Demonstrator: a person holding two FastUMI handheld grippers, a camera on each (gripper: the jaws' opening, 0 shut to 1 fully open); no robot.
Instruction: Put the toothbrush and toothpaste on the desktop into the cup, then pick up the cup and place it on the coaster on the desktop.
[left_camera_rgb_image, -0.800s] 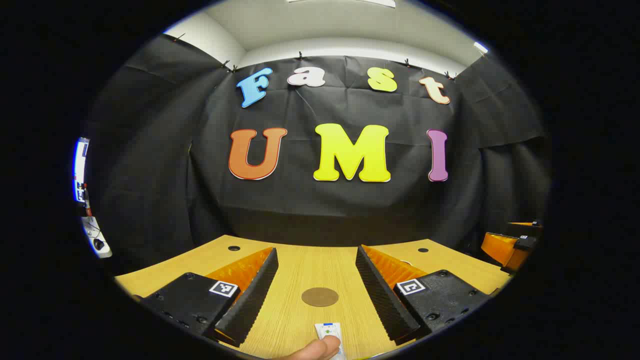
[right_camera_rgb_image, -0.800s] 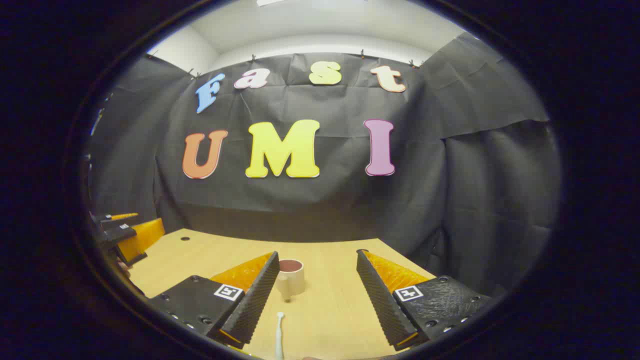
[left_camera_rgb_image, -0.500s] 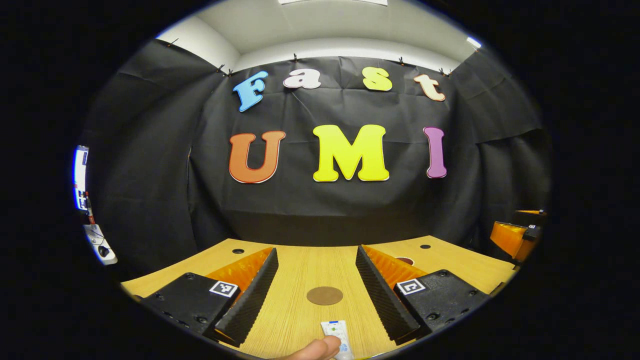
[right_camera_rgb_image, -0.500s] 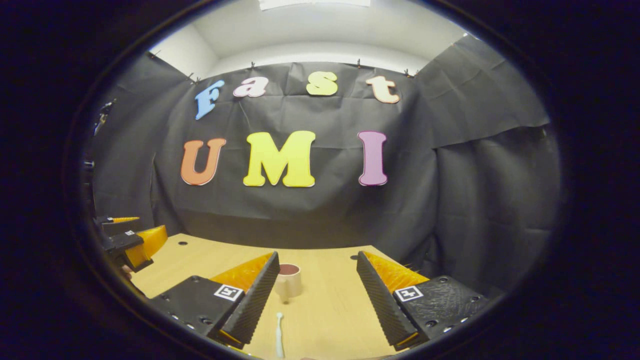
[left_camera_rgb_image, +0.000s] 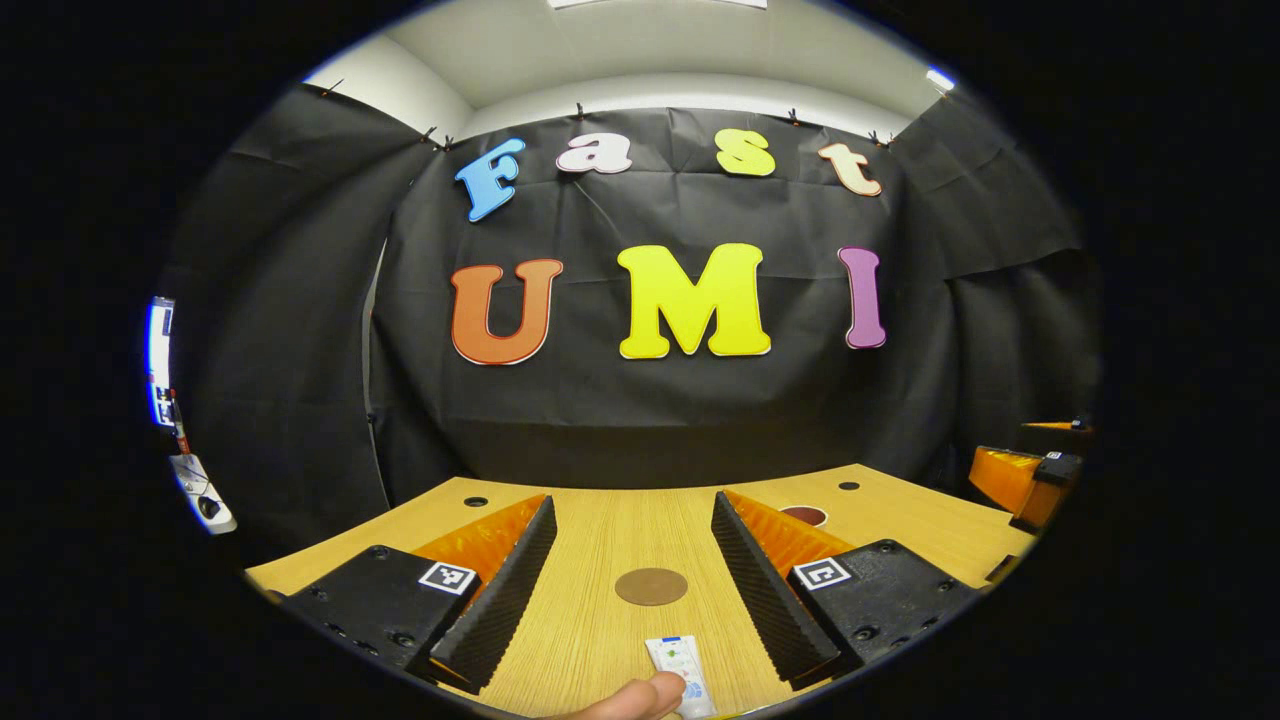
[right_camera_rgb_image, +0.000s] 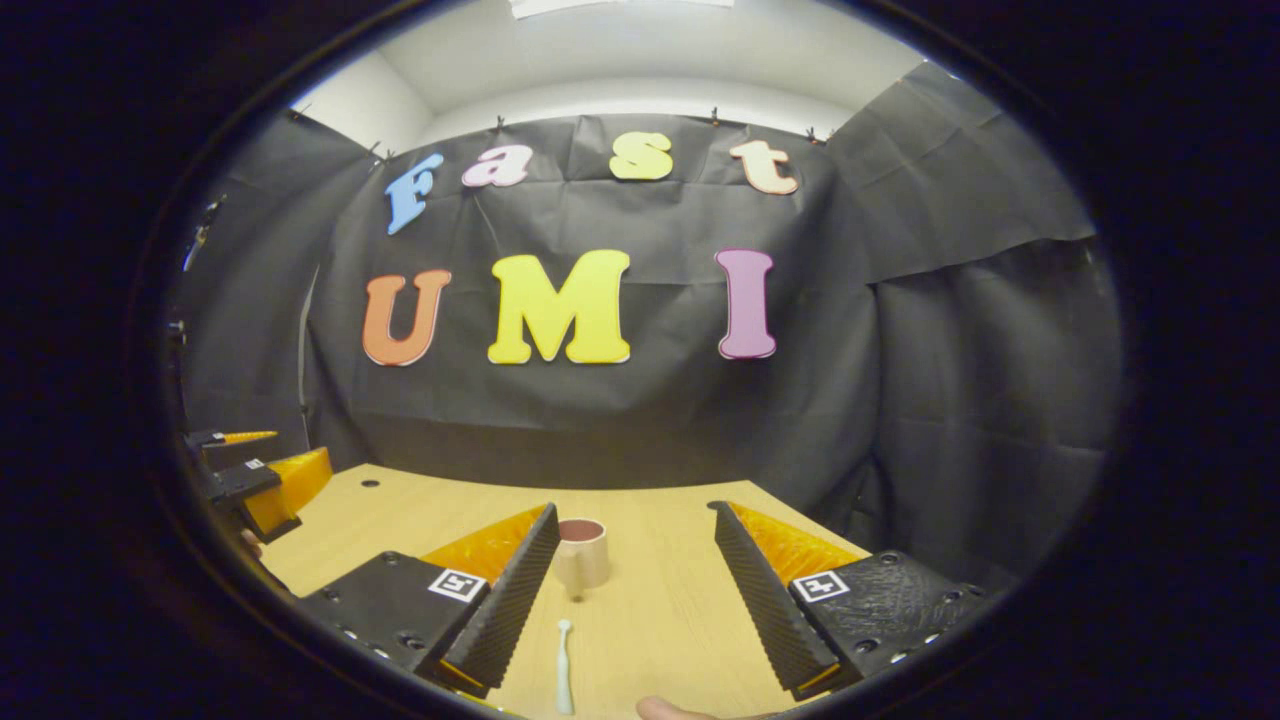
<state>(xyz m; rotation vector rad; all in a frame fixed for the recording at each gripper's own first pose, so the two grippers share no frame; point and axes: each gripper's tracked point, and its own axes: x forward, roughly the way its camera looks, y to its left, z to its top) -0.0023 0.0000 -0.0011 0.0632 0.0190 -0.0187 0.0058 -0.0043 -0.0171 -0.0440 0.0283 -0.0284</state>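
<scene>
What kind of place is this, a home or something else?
Probably a recording booth, not a home. Black cloth is clipped up as walls around a bare wooden desk. On the desk lie just a few props: a cup, a toothbrush, a toothpaste tube and a coaster.

My left gripper (left_camera_rgb_image: 633, 560) hangs over the desktop (left_camera_rgb_image: 600, 640), jaws spread wide, nothing between them. Coaster (left_camera_rgb_image: 651, 586) lies flat at 12 o'clock, in the gap between my fingers. Toothpaste (left_camera_rgb_image: 680, 662) lies at 6 o'clock, nearer than the coaster; a fingertip (left_camera_rgb_image: 640, 698) overlaps its near end, probably touching. Cup (left_camera_rgb_image: 803, 515) peeks out at 1 o'clock, only its rim visible behind my right finger. Right gripper (left_camera_rgb_image: 1025, 480) is well apart at 3 o'clock.
</scene>
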